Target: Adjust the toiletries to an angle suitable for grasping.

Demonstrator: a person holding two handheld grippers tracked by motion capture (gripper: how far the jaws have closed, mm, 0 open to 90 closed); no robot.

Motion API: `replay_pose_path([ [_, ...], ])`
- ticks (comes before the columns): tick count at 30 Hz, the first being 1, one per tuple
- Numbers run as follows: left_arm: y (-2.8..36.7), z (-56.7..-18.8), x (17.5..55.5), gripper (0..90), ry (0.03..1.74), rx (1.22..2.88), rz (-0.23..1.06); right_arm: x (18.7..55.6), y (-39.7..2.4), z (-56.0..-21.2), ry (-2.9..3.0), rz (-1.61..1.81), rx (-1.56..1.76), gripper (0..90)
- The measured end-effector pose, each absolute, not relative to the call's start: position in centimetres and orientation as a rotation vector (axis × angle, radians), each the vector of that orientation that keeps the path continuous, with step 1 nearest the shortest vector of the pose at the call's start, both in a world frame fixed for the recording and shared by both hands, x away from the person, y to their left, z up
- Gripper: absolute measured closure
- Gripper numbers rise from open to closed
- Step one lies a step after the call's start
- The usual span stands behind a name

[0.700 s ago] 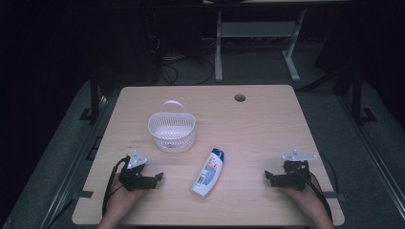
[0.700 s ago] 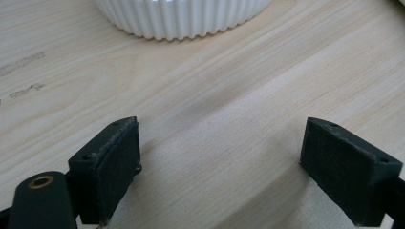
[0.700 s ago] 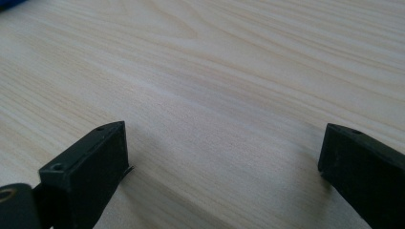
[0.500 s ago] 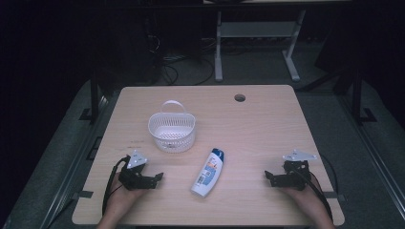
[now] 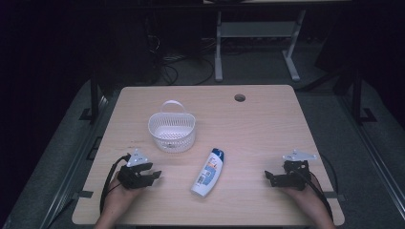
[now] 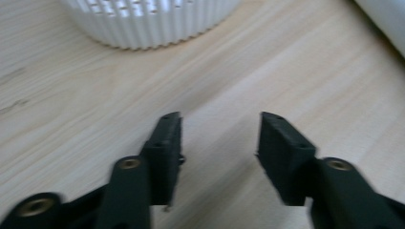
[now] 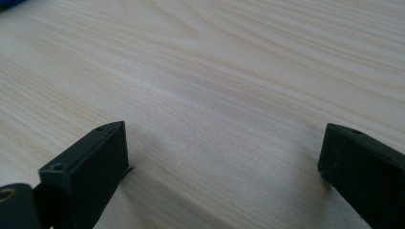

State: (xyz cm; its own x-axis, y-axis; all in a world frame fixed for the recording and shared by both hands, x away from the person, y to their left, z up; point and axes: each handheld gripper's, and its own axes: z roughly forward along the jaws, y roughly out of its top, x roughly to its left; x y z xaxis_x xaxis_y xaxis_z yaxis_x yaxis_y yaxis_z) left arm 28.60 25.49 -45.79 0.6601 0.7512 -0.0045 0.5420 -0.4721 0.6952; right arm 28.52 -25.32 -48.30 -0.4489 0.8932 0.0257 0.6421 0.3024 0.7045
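A pale wooden surface (image 5: 267,129) is seen from above in a dark room. A person's two hands come in from the near edge, each holding black tongs.

The left tongs (image 5: 155,175) rest low on the surface near its front left corner, pointing toward the middle. Their jaws stand apart with nothing between them; the left gripper view shows bare wood in the gap (image 6: 219,143).

The right tongs (image 5: 268,177) rest near the front right corner, also pointing inward. Their jaws are spread wide and hold nothing; the right gripper view shows bare wood grain between them (image 7: 224,157).

Between the two hands, well apart from both, a white bottle (image 5: 208,172) with a blue cap lies on its side. The cap points away from the person.

Behind the left tongs and near the bottle's cap stands a white slotted basket (image 5: 172,131) with an upright handle. Its ribbed wall (image 6: 153,21) appears at the top of the left gripper view.

A small round hole (image 5: 239,98) sits near the far edge of the surface.
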Motion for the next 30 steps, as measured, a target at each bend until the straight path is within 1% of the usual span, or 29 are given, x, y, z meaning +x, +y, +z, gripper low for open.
replay_pose_path([
  [2,24.9,-45.3,28.8,59.7,0.965,2.254,0.364,28.5,-25.3,-48.3,2.204,0.929,1.375,2.5],
  [3,24.6,-45.1,28.9,65.8,0.944,2.271,0.364,28.5,-25.3,-48.3,2.205,0.929,1.375,2.5],
  [4,24.6,-45.1,28.9,68.4,0.944,2.271,0.364,28.5,-25.3,-48.3,2.204,0.929,1.376,2.5],
  [5,24.4,-44.9,28.9,68.4,0.931,2.284,0.355,28.5,-25.3,-48.3,2.204,0.929,1.376,2.5],
  [7,23.9,-44.4,29.2,76.6,0.91,2.295,0.328,28.5,-25.3,-48.3,2.204,0.929,1.376,2.5],
  [8,23.5,-44.0,29.6,84.4,0.898,2.302,0.298,28.5,-25.3,-48.3,2.204,0.929,1.376,2.5],
  [9,23.5,-44.0,29.6,86.9,0.898,2.302,0.298,28.5,-25.3,-48.3,2.204,0.929,1.376,2.5],
  [10,23.4,-43.8,29.7,86.9,0.89,2.304,0.293,28.5,-25.3,-48.3,2.205,0.929,1.374,2.5],
  [11,23.2,-43.6,29.9,90.0,0.889,2.304,0.275,28.5,-25.4,-48.3,2.207,0.93,1.373,2.5],
  [19,21.2,-42.8,30.8,90.0,0.813,2.292,0.2,28.5,-25.4,-48.3,2.209,0.93,1.373,2.6],
  [30,18.1,-43.0,30.8,90.0,0.72,2.312,0.187,28.5,-25.4,-48.3,2.213,0.932,1.365,2.6],
])
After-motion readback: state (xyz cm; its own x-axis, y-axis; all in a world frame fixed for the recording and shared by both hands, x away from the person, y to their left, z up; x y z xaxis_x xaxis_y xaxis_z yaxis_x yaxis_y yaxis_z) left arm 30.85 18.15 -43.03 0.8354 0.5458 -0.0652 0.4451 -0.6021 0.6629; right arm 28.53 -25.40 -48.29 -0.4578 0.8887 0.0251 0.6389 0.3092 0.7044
